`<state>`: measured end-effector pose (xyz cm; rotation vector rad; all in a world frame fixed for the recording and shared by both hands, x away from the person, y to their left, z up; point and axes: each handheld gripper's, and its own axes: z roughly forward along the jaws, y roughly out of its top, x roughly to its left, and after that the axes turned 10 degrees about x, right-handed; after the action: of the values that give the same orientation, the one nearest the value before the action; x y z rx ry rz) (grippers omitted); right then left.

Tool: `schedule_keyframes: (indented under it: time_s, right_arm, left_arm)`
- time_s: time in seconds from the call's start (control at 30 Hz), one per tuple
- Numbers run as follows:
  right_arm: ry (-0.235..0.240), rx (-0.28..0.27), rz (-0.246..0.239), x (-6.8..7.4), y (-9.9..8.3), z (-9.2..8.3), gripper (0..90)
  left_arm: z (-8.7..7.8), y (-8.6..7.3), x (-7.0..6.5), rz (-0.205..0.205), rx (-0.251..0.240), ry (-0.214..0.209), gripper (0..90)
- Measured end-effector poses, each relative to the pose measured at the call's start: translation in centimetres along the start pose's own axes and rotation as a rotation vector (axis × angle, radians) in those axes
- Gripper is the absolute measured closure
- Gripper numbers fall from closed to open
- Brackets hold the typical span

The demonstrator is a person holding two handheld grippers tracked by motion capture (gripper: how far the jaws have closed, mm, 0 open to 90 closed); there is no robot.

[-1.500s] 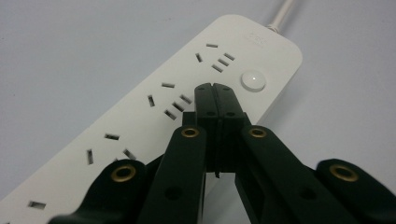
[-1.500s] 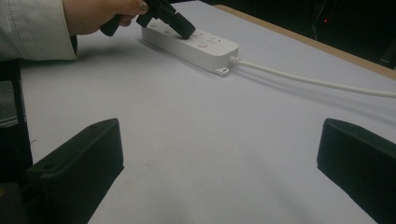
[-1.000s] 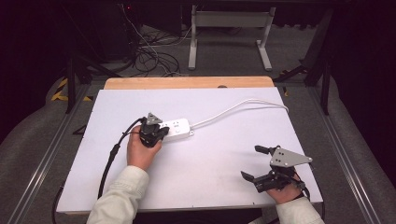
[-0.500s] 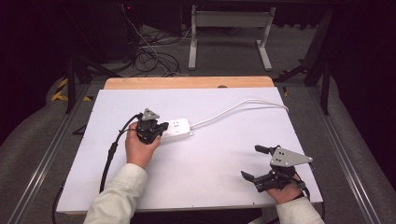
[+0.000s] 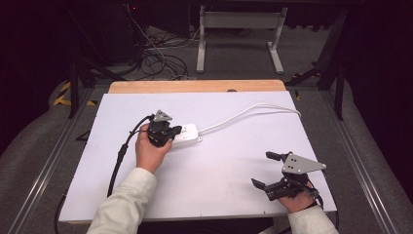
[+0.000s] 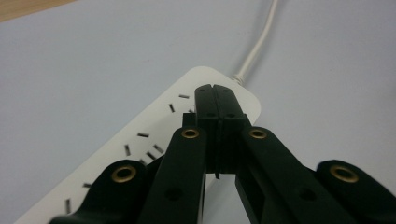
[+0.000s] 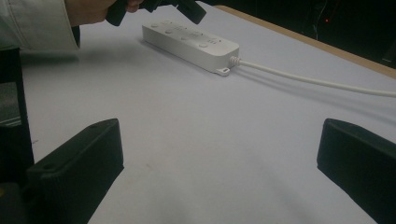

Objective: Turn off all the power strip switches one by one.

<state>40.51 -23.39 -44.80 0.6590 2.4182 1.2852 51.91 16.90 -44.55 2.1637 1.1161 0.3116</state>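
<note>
Surroundings: dark room, with loose cables and a metal frame seen on the floor beyond a white table (image 5: 204, 195) whose far edge is bare wood.
Thing in hand: a white power strip (image 5: 187, 135) is laid flat on the table, left of centre, socket slots facing up.
Cord: a white cord (image 5: 253, 109) is run from the strip's right end in a loop toward the table's far right corner; in the right gripper view it leaves through a ribbed collar (image 7: 232, 61).
Left gripper: the left gripper (image 6: 215, 95) is held over the strip's cord end, jaws clenched together with nothing between them; the closed tips are pointed down at the strip's top face. Whether the tips touch the plastic cannot be told.
Right gripper: the right gripper (image 5: 271, 170) is parked near the table's near right corner, well apart from the strip, jaws spread wide and empty.
Handling, judged: the strip is taken to be a rigid, light plastic shell with a smooth, somewhat slippery skin; it is likely to slide on the table if pushed from one end, and to be dragged back by its cord.
Cord behaviour, judged: the cord is taken to be springy rather than limp, so the strip may be swung by it when lifted.
Where to take hold, judged: the long sides are best pinched across the narrow width, near the middle, so balance is kept; the rounded corners and the cord collar are poorer holds.
Pressing, judged: closed tips suit a poke at a switch or button; steadying with the other tool may be needed.
</note>
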Motion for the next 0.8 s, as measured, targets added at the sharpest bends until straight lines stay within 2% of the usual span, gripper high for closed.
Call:
schedule_keyframes:
  time_s: [0.13, 0.37, 0.4, 0.43, 0.8]
  right_arm:
    - [-0.001, 0.0, -0.001, 0.0, 0.0, -0.1, 0.9]
    - [0.002, -0.002, -0.001, 0.0, 0.0, 0.0, 0.9]
    - [0.002, -0.001, -0.001, 0.0, 0.0, -0.1, 0.9]
    - [0.003, -0.002, -0.002, 0.0, 0.0, -0.1, 0.9]
    - [0.002, -0.001, -0.005, 0.0, 0.0, -0.1, 0.9]
  left_arm:
    - [1.0, 0.0, -0.3, 0.01, 0.019, 0.007, 90.0]
    - [2.1, 0.0, -0.5, 0.004, 0.043, 0.006, 90.0]
    - [2.2, -0.1, -0.4, 0.015, 0.049, 0.021, 90.0]
    - [2.3, -0.1, -0.4, 0.006, 0.046, 0.006, 90.0]
    - [2.5, -0.2, -0.3, 0.01, 0.044, 0.012, 90.0]
